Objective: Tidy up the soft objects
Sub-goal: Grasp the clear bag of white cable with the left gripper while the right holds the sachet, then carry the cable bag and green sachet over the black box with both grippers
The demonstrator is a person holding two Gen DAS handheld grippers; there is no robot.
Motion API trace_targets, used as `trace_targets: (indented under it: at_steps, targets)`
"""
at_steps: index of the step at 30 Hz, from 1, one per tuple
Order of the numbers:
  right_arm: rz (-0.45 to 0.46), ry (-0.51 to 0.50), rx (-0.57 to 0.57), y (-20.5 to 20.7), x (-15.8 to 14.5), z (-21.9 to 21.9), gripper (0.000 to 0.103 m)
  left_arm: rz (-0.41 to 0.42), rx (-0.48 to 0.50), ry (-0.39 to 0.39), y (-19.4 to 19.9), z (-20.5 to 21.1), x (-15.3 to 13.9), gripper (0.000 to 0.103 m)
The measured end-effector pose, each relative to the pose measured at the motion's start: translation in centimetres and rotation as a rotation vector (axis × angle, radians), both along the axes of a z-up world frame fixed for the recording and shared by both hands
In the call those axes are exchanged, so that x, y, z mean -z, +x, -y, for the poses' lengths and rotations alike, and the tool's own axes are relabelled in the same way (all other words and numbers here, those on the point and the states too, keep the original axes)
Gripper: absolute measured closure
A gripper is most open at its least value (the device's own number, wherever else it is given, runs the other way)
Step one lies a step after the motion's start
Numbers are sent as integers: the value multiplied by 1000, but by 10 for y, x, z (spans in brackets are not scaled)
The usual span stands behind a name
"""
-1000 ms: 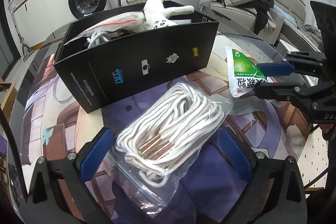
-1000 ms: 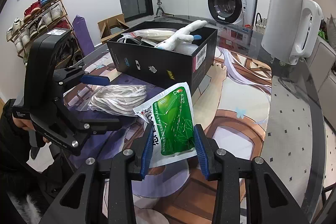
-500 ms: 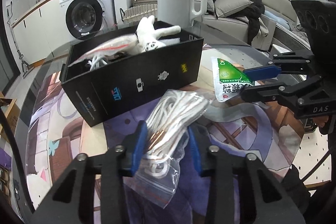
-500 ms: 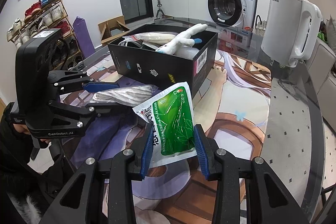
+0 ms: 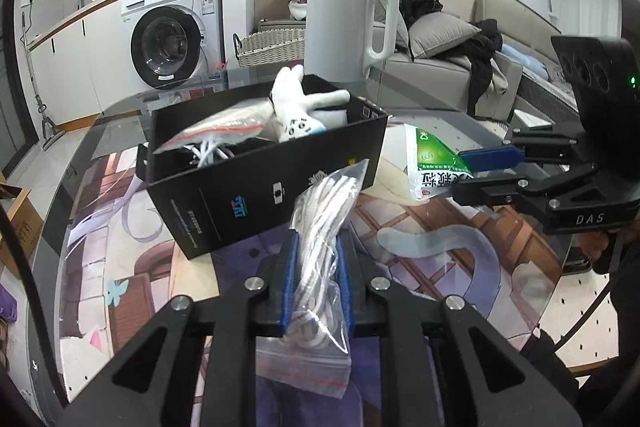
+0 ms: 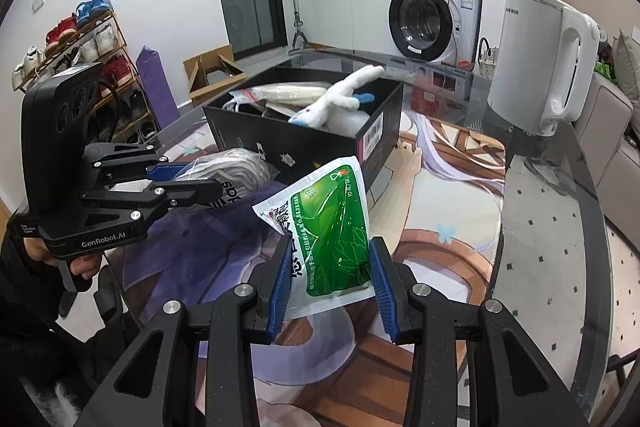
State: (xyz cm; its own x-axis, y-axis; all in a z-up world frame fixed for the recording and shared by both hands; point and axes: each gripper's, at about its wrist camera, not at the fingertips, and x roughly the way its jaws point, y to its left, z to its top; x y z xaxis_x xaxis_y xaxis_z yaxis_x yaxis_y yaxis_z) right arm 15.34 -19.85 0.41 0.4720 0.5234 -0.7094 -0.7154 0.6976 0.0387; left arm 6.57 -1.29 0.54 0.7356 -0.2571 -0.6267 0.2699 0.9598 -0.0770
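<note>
Since a second ago, your left tool (image 5: 317, 281) has gone from wide open around the bag of white rope (image 5: 320, 259) to clamped on it: its jaws have just been closing, and the blue pads now squeeze the clear zip bag into a narrow bundle. The bag, which lay flat on the table (image 5: 460, 263) before, is now raised at its front end, its upper tip reaching up against the front wall of the black box (image 5: 256, 195), while its sealed red-striped end hangs below the pads.

Your right tool (image 6: 330, 281) has not changed. It is clenched on the lower part of the green packet (image 6: 334, 227), one blue pad on each long edge, and the packet stands tilted up above the table, just in front of the box's near corner.

In the right wrist view, your left hand (image 6: 60, 259) grips the handle of the left tool, at the left of the frame.

The box stands open on the table with a white plush toy (image 5: 298, 103) lying across its far end and another clear bag (image 5: 216, 131) of white material beside the toy. A white kettle (image 5: 344, 27) stands behind the box, at the far side of the table.
</note>
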Motion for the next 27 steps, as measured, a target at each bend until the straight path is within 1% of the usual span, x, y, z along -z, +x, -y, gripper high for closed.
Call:
trace_targets:
  at_steps: [8, 18, 27]
  targets:
    - [15, 24, 1, -2, -5, 0, 66, 18, 7, -45, -6, -5, -9, 89]
    - [48, 64, 9, -7, -21, 2, 66, 77, 15, -113, -17, -12, -36, 89]
    - [69, 90, 25, -6, -35, -6, 66, 125, -14, -166, -16, -27, -61, 89]
